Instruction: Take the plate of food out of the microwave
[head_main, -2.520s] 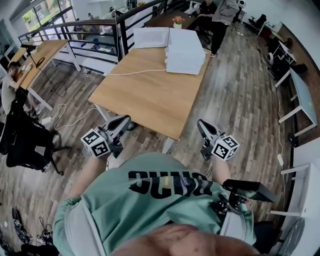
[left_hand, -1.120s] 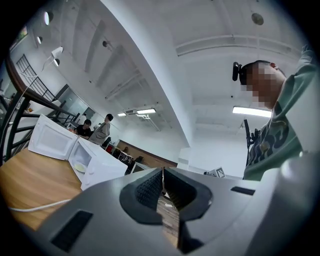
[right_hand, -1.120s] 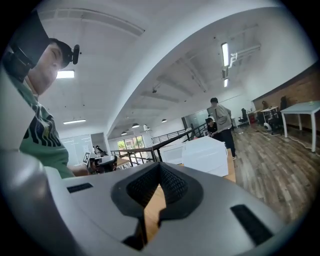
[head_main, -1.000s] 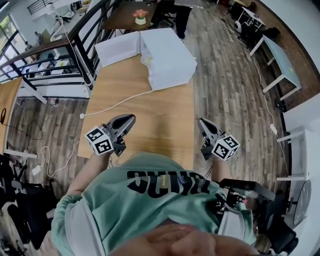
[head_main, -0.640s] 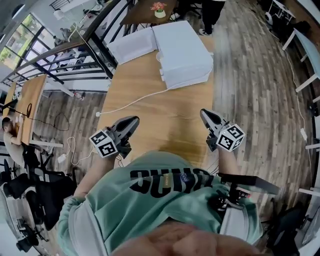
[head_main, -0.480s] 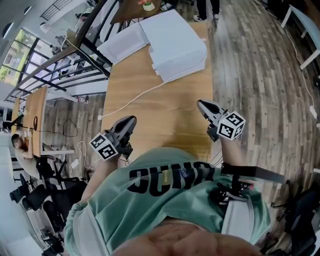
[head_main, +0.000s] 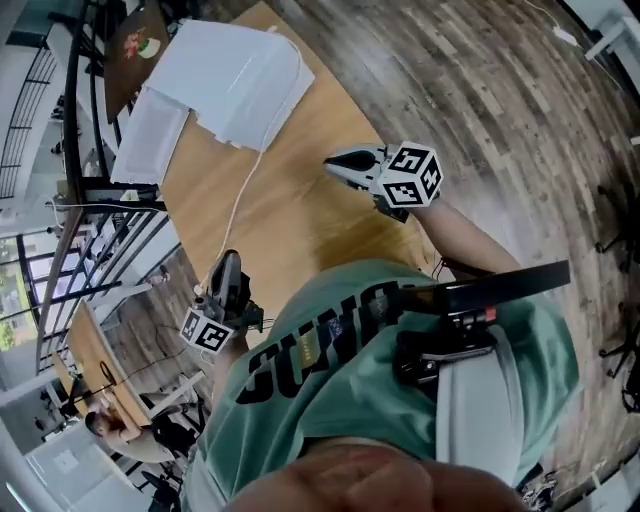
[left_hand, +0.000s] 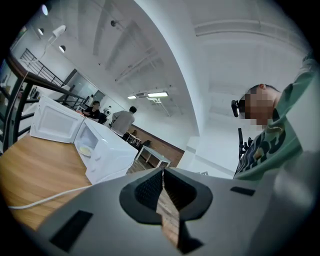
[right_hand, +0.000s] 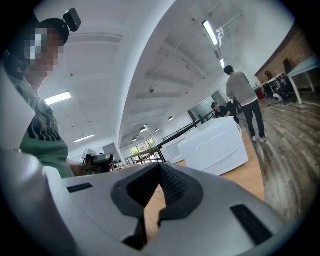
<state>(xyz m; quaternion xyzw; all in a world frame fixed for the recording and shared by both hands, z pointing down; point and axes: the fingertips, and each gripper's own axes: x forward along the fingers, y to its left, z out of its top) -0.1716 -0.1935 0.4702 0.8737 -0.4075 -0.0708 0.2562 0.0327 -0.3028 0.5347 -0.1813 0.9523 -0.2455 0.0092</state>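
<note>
A white microwave stands at the far end of a wooden table, its door swung open. In the left gripper view the microwave shows its open cavity, with a pale plate of food inside. My left gripper is shut and empty at the table's left edge, far from the microwave. My right gripper is also shut on nothing, over the table's near right part. The left gripper and the right gripper each show their pads touching. The right gripper view shows the microwave's closed side.
A white cable runs from the microwave across the table and off its left edge. A black railing stands left of the table. Wooden floor lies to the right. People stand behind the microwave.
The head view has swung round, so the microwave now sits at the upper left. Both grippers have come lower and nearer the table, still shut.
</note>
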